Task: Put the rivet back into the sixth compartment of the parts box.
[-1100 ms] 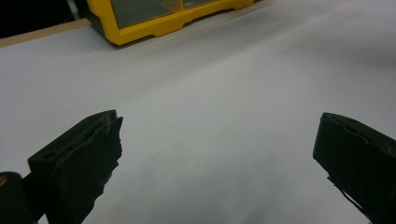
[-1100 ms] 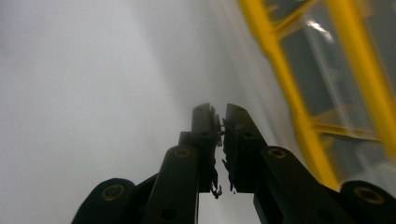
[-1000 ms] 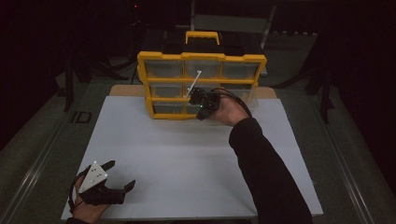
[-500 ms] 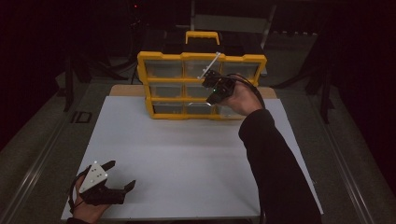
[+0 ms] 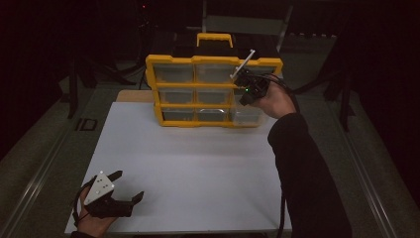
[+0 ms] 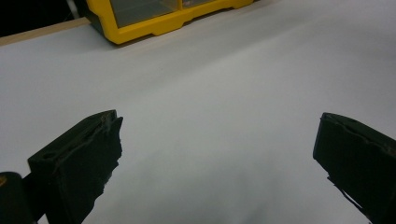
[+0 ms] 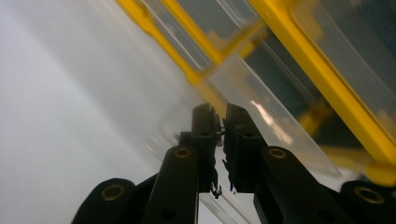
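A yellow organizer [image 5: 214, 60] with clear drawers stands upright at the back of the white table [image 5: 198, 163]. My right gripper [image 5: 244, 95] hovers in front of its upper right corner, with the jaws shut and nothing visible between them. In the right gripper view the shut right gripper [image 7: 223, 113] points at a clear drawer [image 7: 275, 126] that sticks out of the yellow frame; the picture is blurred. That bottom right drawer [image 5: 246, 116] also looks pulled out from above. My left gripper [image 5: 128, 186] rests open near the table's front left corner; the left gripper [image 6: 219, 135] has only bare table between its jaws.
The organizer's carry handle [image 5: 214, 38] rises at its top. A wooden board edge [image 5: 133, 95] shows under the white sheet at the back left. Dark stands and a chair surround the table. The organizer's lower corner [image 6: 154, 23] lies far ahead of my left gripper.
My right gripper has risen and moved right, from the organizer's lower rows to its upper right corner. The left gripper has stayed put.
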The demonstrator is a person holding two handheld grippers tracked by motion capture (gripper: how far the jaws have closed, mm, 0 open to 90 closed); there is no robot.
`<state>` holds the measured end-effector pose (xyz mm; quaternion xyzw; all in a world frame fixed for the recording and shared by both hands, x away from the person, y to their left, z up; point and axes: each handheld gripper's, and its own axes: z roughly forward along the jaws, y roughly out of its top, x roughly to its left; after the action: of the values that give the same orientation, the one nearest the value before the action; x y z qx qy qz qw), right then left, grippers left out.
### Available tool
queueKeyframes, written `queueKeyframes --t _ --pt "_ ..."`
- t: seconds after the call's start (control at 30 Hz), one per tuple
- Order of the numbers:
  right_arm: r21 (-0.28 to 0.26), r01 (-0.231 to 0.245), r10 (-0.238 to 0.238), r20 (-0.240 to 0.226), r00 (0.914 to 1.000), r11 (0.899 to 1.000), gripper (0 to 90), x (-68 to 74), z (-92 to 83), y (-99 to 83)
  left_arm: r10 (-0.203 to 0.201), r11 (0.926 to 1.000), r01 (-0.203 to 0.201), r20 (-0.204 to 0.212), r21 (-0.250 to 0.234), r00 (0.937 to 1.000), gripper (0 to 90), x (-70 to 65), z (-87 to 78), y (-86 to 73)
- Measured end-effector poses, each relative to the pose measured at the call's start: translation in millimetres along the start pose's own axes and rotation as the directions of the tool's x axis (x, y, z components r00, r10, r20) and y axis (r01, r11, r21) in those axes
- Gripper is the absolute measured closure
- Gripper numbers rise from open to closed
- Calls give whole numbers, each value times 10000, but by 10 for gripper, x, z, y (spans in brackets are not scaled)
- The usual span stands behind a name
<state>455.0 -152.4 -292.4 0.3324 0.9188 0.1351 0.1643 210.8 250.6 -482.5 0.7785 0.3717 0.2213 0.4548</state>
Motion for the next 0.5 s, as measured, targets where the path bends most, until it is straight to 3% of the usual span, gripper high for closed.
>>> queueKeyframes --t 0.2,0.37,0.4,0.43,0.47,0.5 --pt "358 -597 586 305 9978 9976 825 -132 10 -107 6 10000 -6 8 18 10000 17 -1 1 0" --pt "510 -693 670 456 9967 9963 805 -168 16 -153 -9 10000 9 1 18 10000 17 -2 3 0" --pt "556 -617 587 542 9968 9965 727 -165 20 -158 -14 10000 14 1 21 10000 18 -3 4 0" --pt "495 -571 542 583 9968 9971 554 -153 25 -158 -16 10000 16 9 13 10000 17 -3 4 -1" --pt "244 -465 447 689 9966 9986 317 -133 27 -157 -13 10000 13 10 11 10000 17 -4 4 -1" --pt "81 -557 548 853 9948 9984 222 -118 27 -151 -12 10000 12 5 17 10000 17 -3 5 -1"
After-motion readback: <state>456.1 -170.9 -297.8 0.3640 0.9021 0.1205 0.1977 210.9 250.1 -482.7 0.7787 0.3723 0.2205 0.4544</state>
